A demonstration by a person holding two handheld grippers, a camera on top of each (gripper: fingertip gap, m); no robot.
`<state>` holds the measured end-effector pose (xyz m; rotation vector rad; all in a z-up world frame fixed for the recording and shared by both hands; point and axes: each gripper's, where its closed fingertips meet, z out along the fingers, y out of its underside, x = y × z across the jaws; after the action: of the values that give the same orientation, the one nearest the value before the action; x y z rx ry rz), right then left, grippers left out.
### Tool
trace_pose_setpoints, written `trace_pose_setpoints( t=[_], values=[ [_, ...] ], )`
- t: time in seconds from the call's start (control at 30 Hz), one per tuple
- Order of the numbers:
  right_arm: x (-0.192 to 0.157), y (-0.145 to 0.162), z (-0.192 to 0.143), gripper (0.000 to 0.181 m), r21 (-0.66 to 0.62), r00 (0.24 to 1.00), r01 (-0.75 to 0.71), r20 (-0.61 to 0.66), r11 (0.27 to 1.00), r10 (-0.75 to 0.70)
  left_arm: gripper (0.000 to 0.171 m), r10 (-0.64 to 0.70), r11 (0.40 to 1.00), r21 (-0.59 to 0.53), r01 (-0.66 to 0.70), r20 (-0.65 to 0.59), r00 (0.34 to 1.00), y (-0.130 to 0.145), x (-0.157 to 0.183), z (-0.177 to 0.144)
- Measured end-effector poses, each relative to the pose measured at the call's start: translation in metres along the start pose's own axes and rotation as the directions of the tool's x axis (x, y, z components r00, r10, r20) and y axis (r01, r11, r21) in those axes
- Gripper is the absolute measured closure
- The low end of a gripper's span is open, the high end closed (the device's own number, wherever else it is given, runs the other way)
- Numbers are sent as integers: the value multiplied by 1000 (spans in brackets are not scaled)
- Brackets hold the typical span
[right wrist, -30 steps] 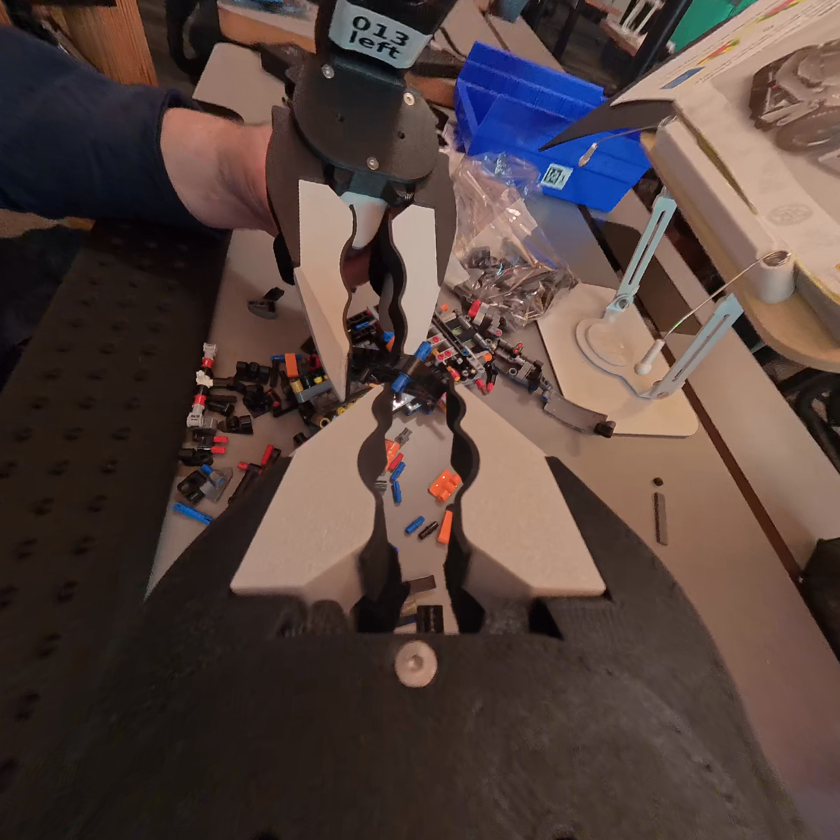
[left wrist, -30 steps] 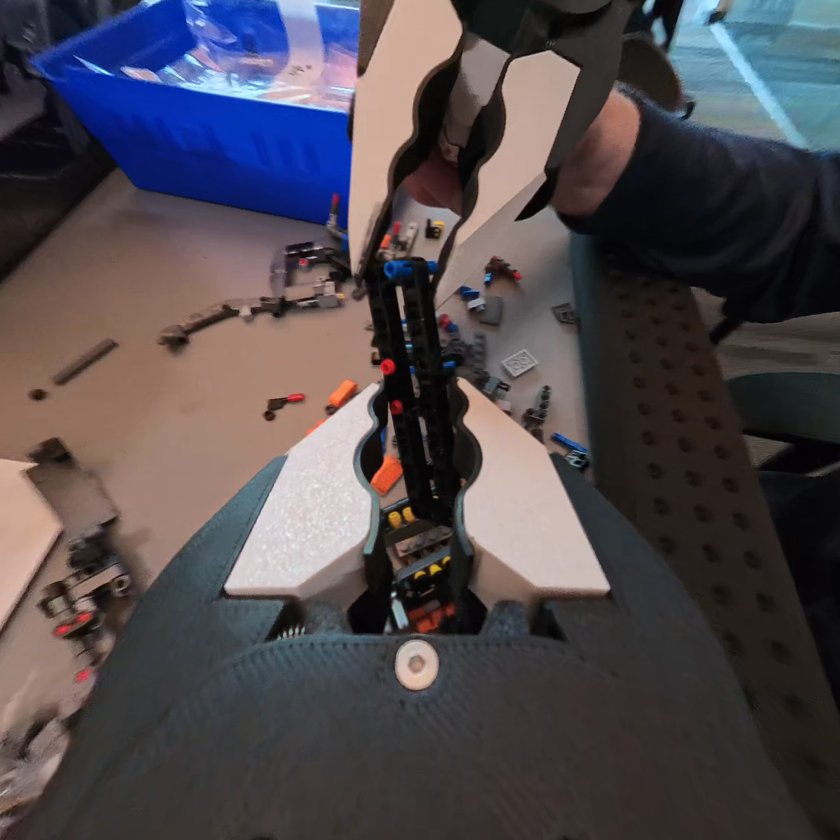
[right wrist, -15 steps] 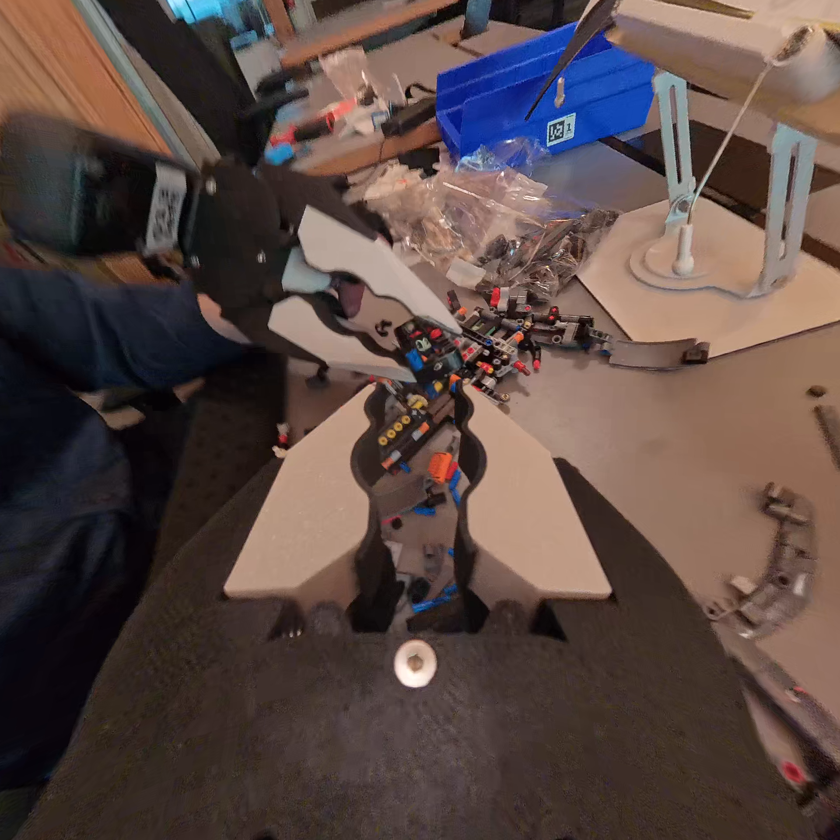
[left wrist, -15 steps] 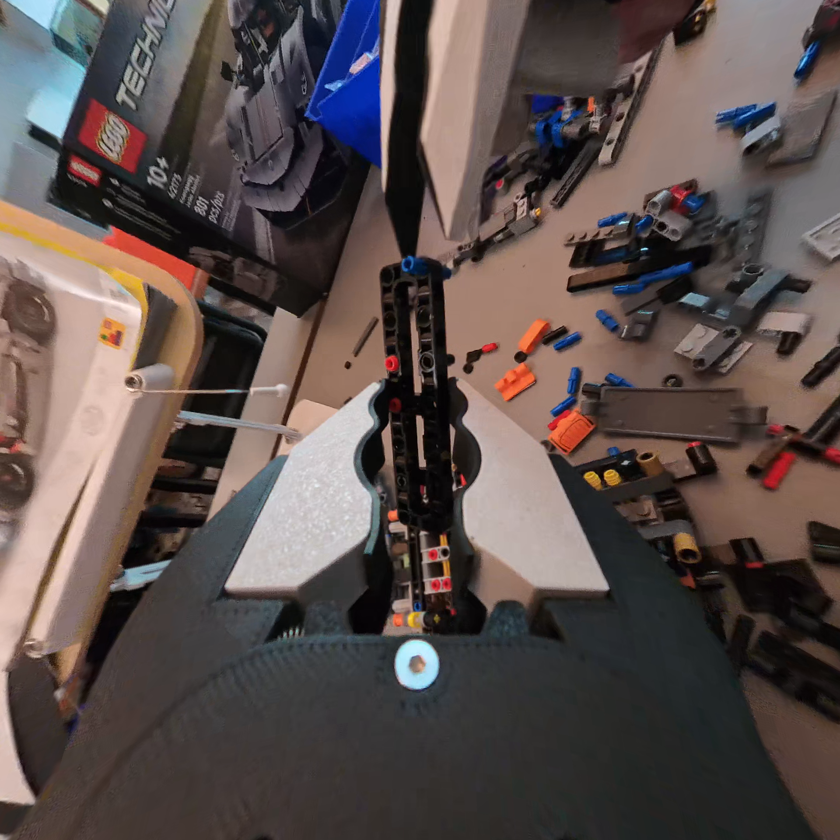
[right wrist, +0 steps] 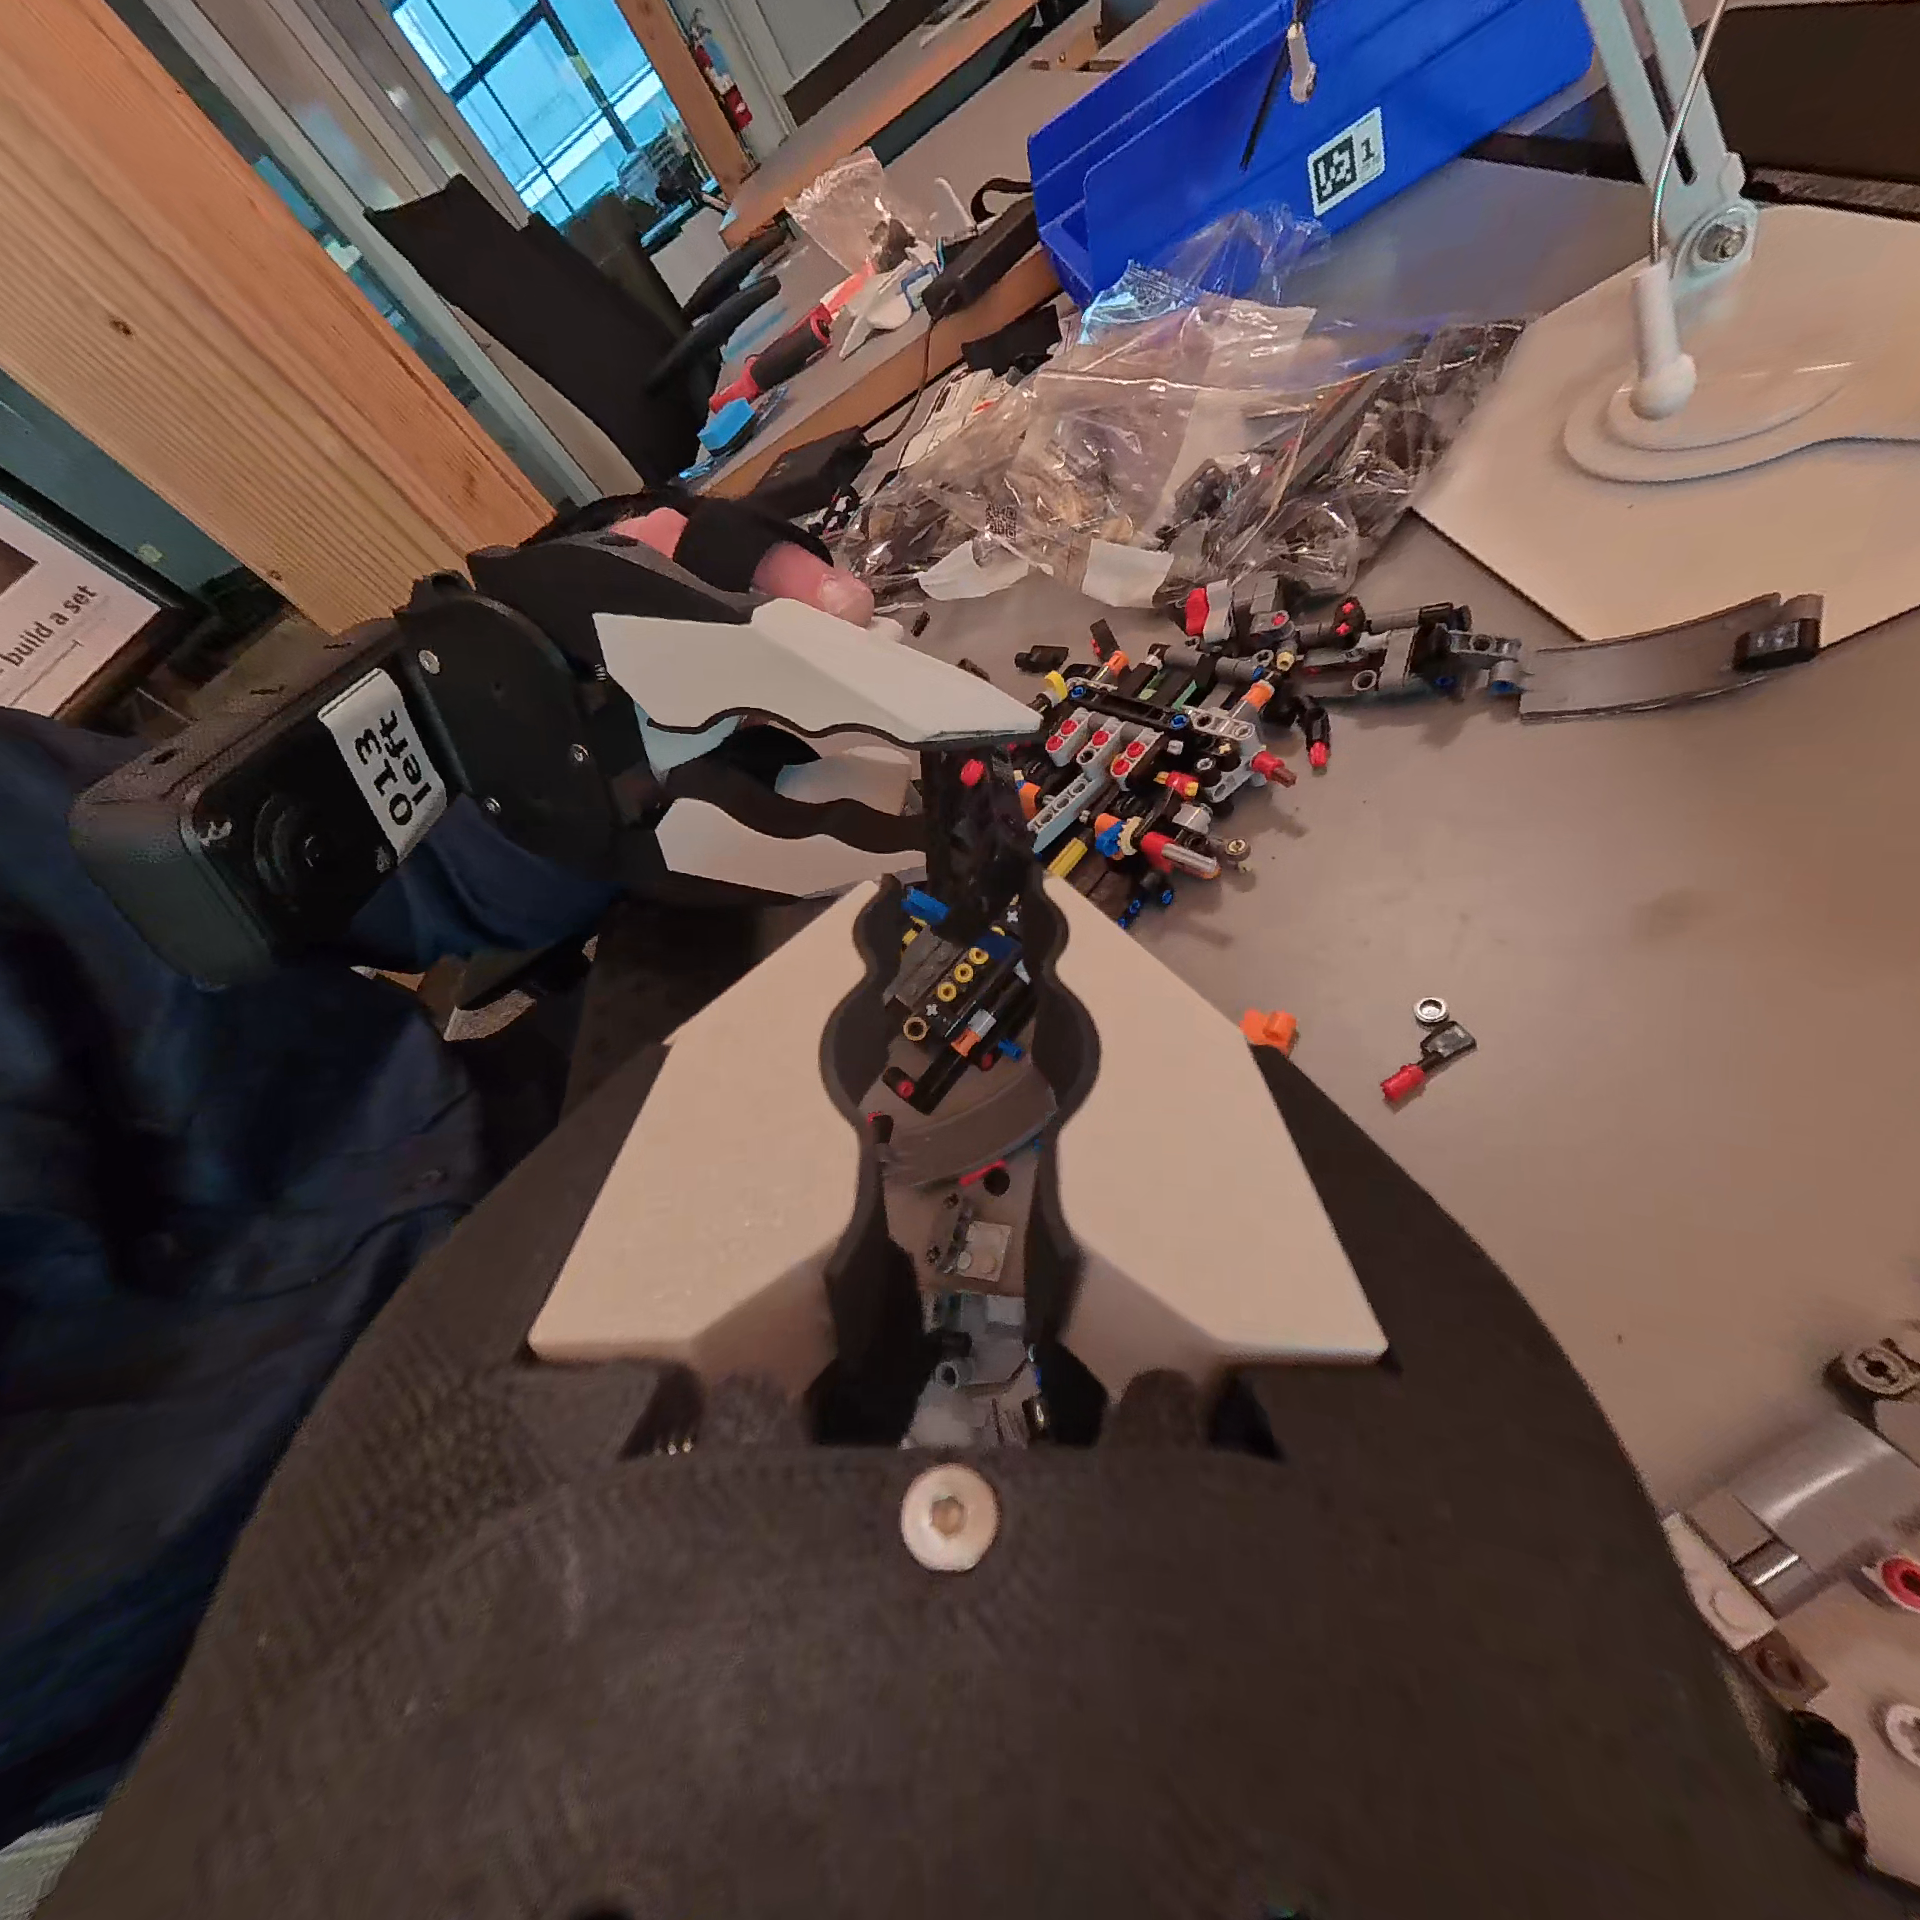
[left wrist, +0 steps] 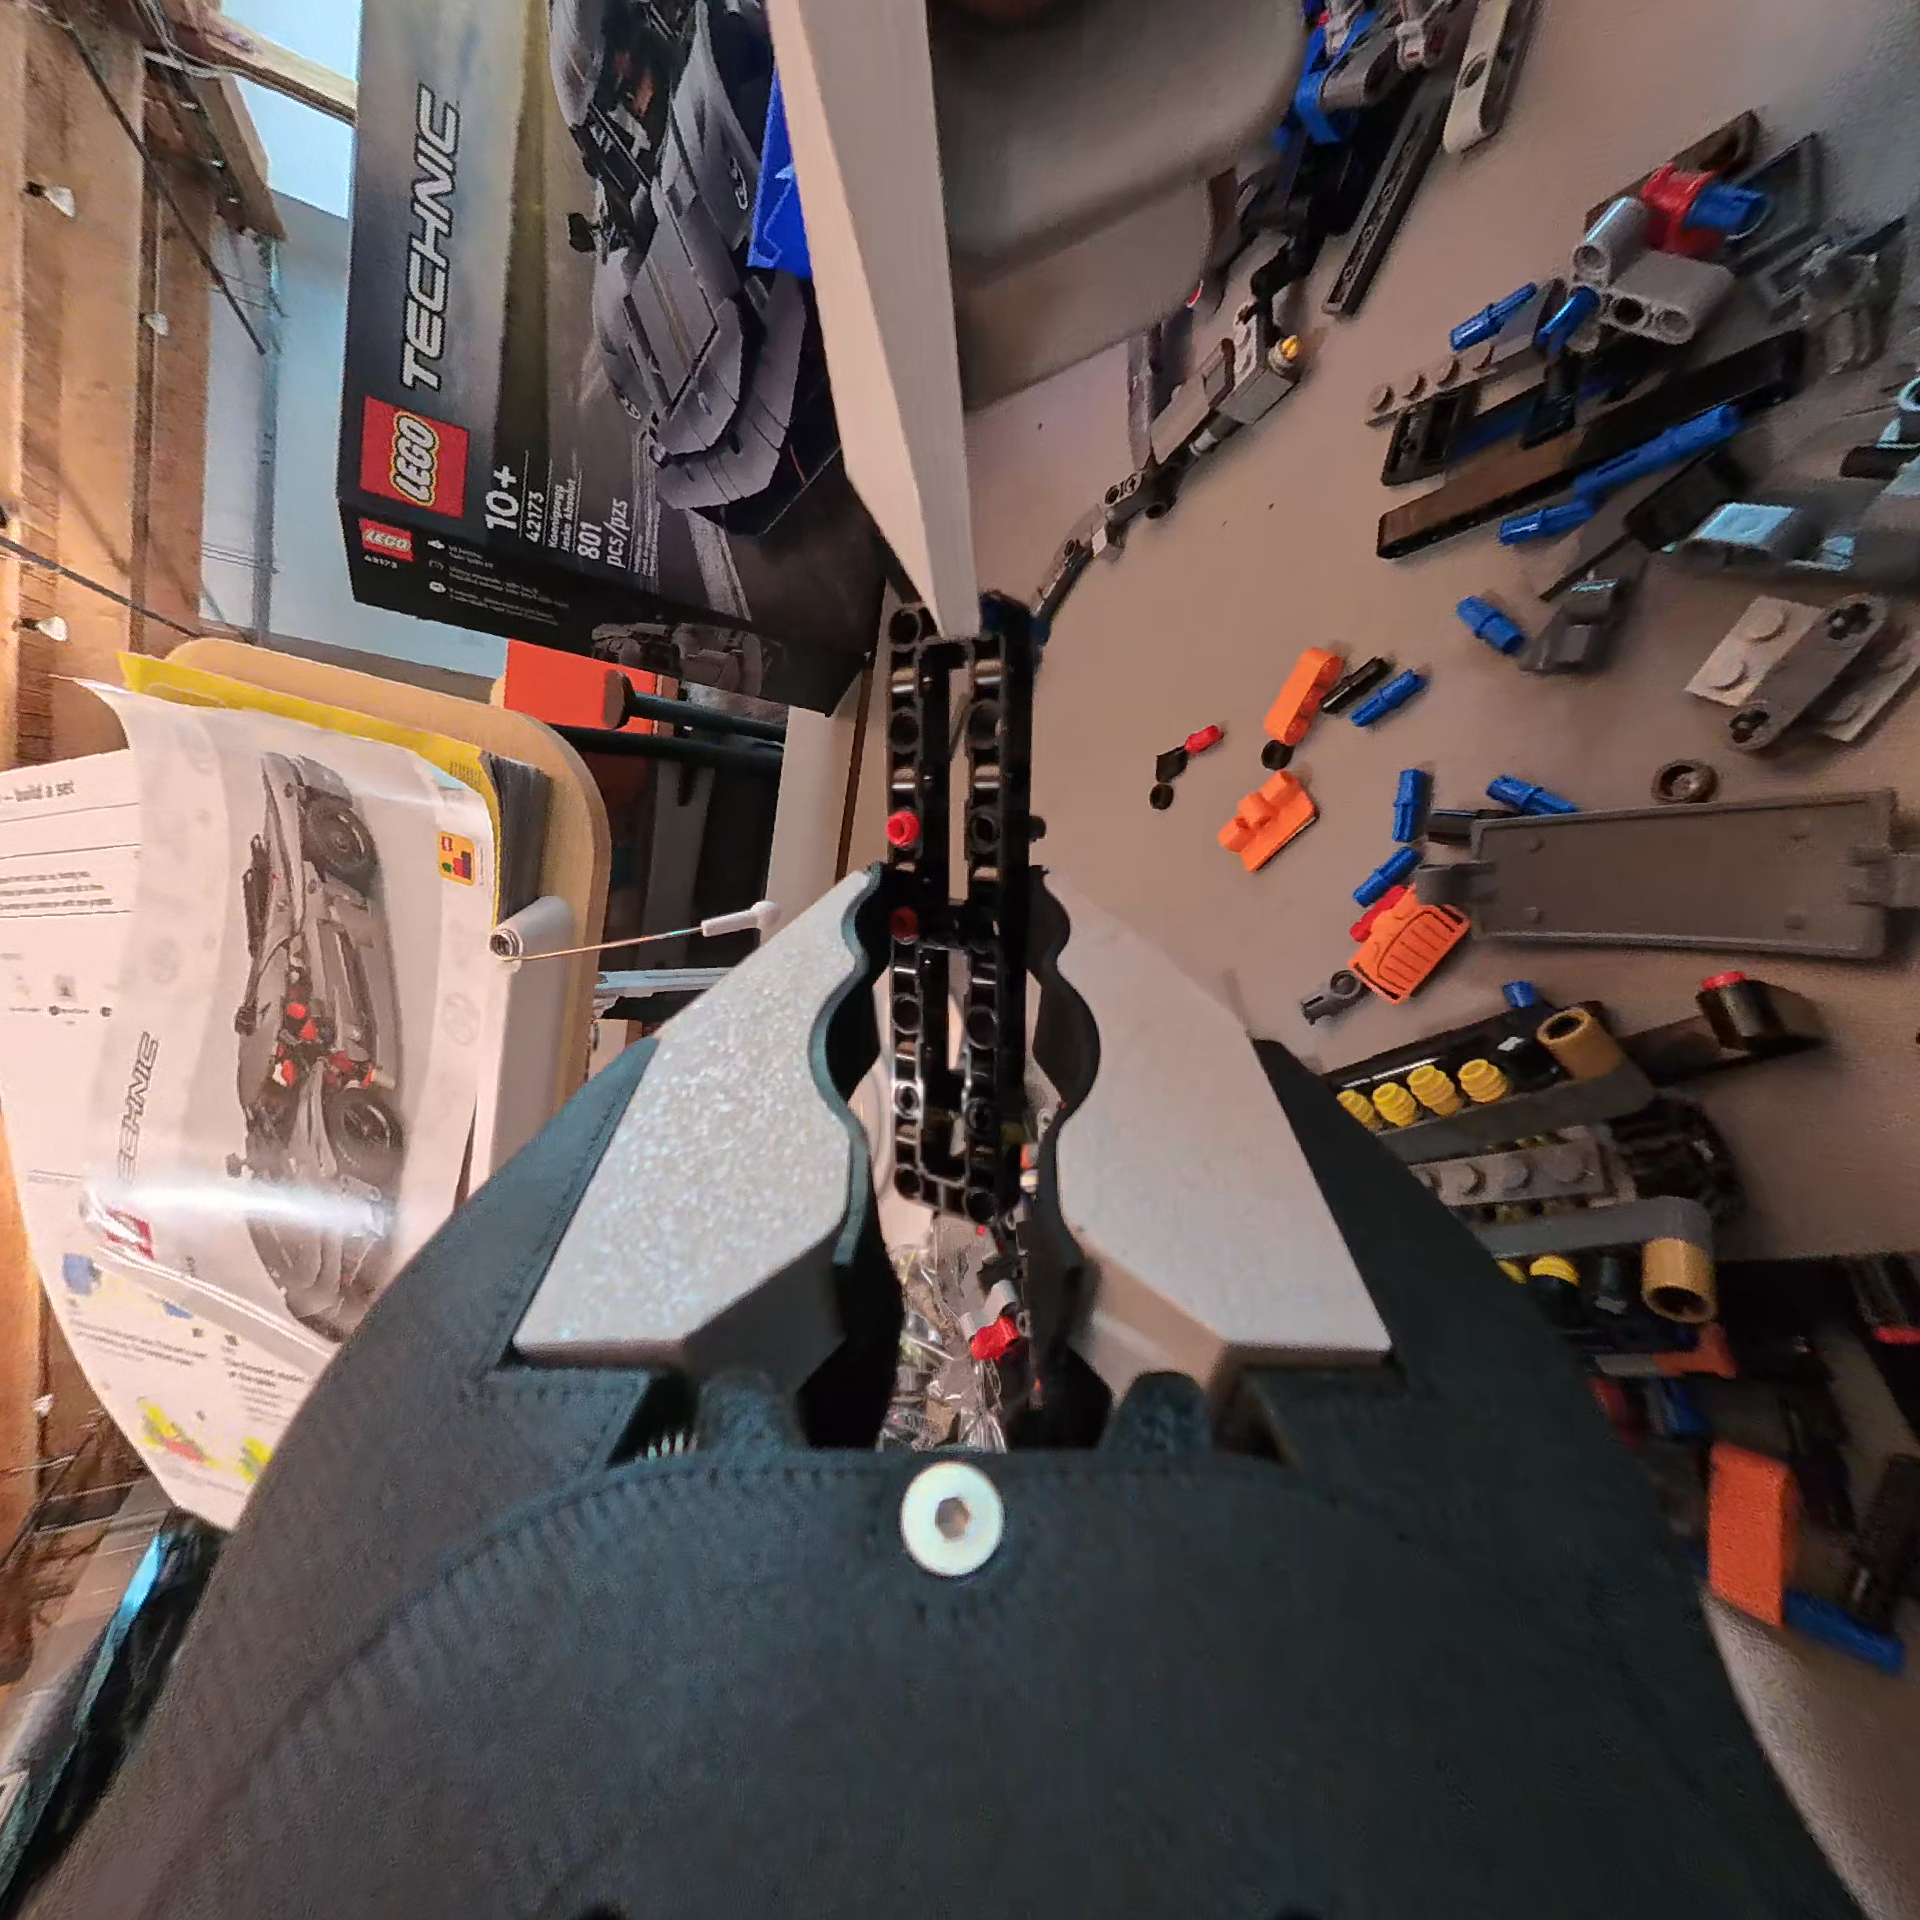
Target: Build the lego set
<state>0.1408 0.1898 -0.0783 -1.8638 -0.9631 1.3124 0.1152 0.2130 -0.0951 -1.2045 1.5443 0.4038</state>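
Note:
My left gripper (left wrist: 956,894) is shut on a long black Technic frame (left wrist: 956,779) with red pins, which sticks out past its fingertips. A white finger (left wrist: 883,312) of my right gripper comes down from the top and touches the frame's far end, beside a blue pin (left wrist: 1000,605). In the right wrist view, my right gripper (right wrist: 966,894) has its tips close on either side of that frame end (right wrist: 961,821). The left gripper (right wrist: 966,790) holds the frame from the left, above the table.
A Lego box (left wrist: 582,343) and an instruction booklet (left wrist: 260,987) on a stand are at the left. Loose pieces (left wrist: 1558,468), a long grey panel (left wrist: 1683,883) and a partly built chassis (right wrist: 1195,748) lie on the grey table. Plastic bags (right wrist: 1143,447) and a blue bin (right wrist: 1299,135) are behind. About 4 cm separates my left fingertips from my right.
The left gripper has swung round with the frame and now faces the box and booklet. The right gripper's tips have closed in on the frame's far end.

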Motion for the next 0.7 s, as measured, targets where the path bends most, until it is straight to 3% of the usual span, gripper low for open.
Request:
trace_pose_setpoints(
  t=[0.3,0.4,0.5,0.6,0.7],
  values=[
    [4,2,4,170,-31,993,78,-88,996,-80,149,-25,1000,-4,25,-5,1000,5,-1,1],
    [-3,-7,2,167,31,997,64,-43,997,-63,149,-182,980,57,188,-101,978,-1,-1,-2],
    [-3,-7,-4,163,-1,979,180,-97,984,-180,149,-332,929,84,360,-238,913,-4,5,-3],
    [-7,-5,0,165,-13,969,225,-99,974,-226,149,-382,898,101,428,-301,874,-4,7,-4],
    [-6,-2,3,179,-34,960,258,-102,966,-260,149,-406,876,114,468,-349,845,-9,10,-6]
  ],
)
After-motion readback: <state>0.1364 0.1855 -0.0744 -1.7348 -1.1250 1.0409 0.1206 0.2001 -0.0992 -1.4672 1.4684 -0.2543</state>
